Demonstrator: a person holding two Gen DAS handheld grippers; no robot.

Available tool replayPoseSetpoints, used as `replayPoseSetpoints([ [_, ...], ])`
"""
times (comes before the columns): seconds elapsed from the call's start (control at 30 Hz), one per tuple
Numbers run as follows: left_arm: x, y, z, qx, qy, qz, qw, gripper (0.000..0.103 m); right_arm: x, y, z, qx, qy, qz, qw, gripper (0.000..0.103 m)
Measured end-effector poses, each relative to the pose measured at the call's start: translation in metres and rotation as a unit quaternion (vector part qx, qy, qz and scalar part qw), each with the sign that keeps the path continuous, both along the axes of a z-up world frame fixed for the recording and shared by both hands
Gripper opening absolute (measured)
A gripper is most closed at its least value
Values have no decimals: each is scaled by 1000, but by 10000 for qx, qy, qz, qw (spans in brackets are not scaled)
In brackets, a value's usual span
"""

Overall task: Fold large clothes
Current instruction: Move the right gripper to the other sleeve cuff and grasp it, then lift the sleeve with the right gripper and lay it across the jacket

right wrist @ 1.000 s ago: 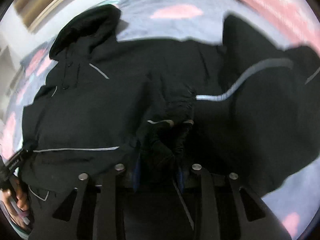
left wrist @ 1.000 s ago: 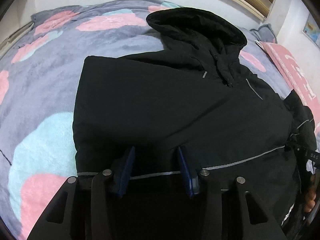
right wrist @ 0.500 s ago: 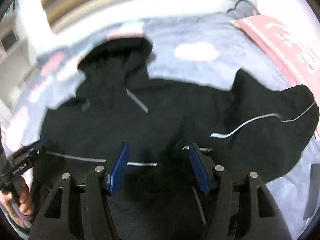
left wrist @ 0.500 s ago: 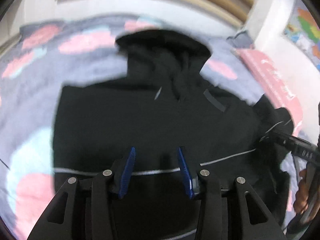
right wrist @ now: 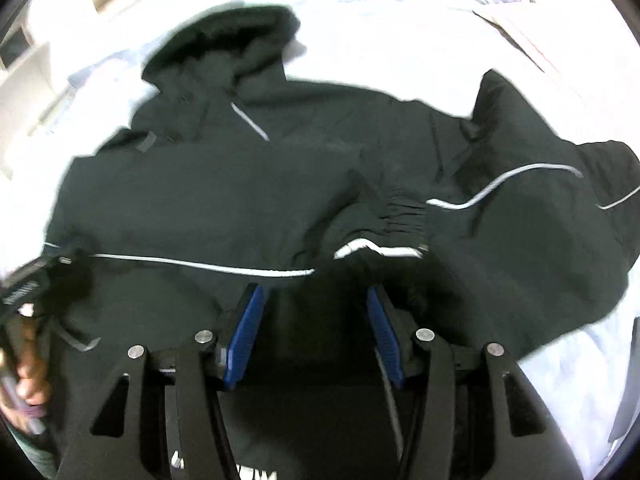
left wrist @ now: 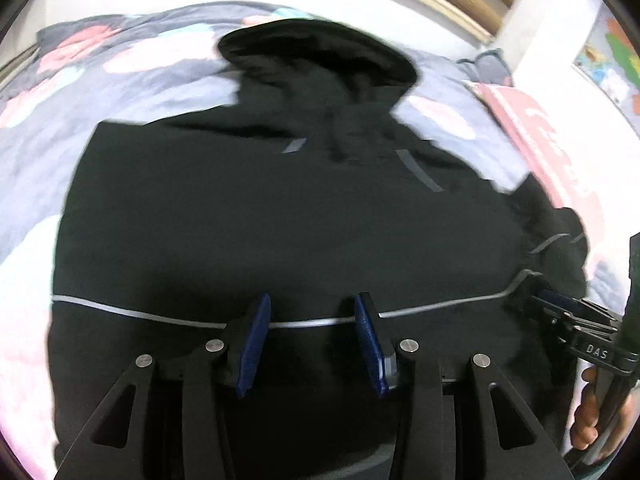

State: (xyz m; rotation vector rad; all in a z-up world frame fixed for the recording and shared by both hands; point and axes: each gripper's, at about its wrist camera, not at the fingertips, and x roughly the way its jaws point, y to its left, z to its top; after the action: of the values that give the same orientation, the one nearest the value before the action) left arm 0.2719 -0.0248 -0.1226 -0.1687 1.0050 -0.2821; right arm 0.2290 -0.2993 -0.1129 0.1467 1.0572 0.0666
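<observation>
The big black hooded jacket with thin silver stripes (left wrist: 280,216) lies flat on the bed with the grey blanket with pink and blue blobs (left wrist: 120,92), its hood (left wrist: 316,56) toward the far edge of the bed. The left claw (left wrist: 310,320) is spread apart and holds nothing; it hangs over the jacket's near hem. The right claw (right wrist: 316,308) is also spread apart and empty, just above the jacket near the gathered cuff (right wrist: 400,216) of a sleeve lying across the body.

The next job looks like folding in the other sleeve (right wrist: 560,220), which sticks out toward the right edge of the bed. To do it well, the right claw should pinch that sleeve near its end, lift it only a little, and lay it flat across the body without bunching.

Only the right view shows the cuff and the whole loose sleeve. Only the left view shows the jacket's straight left side and the pink pillow (left wrist: 548,144) by the wall.
</observation>
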Motion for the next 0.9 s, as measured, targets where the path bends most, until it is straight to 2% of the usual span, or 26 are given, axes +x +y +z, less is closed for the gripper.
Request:
replayPoseSetpoints([
  [0.1,-7,-46,27,-23,-243,-308,9992,45,-16,-36,35,31,-340,-132,9993,57],
  [0.17,-10,-80,42,-75,-406,-553,9976,45,-26,-76,54,-28,-573,-426,9974,61],
  [0.2,-10,-101,48,-135,-452,-698,9964,45,-23,-91,59,-82,-627,-564,9964,65],
  [0.4,4,-215,56,-337,-506,-1287,9898,45,-35,-220,68,-338,-689,-1427,9868,65],
  [0.5,12,-256,49,-413,-437,-1457,9875,45,-39,-287,65,-378,-692,-1894,9787,65],
  [0.6,19,-291,38,-355,-536,-1604,9850,45,-37,-348,54,-101,-657,-2231,9725,67],
  [0.67,24,-313,24,-321,-422,-1656,9848,45,-30,-380,41,145,-574,-2376,9696,67],
  [0.77,30,-333,0,-218,-152,-1646,9860,45,-16,-404,20,411,-380,-2391,9694,67],
  [0.9,38,-339,-32,-187,320,-1579,9868,46,6,-419,-7,498,-199,-2507,9666,67],
])
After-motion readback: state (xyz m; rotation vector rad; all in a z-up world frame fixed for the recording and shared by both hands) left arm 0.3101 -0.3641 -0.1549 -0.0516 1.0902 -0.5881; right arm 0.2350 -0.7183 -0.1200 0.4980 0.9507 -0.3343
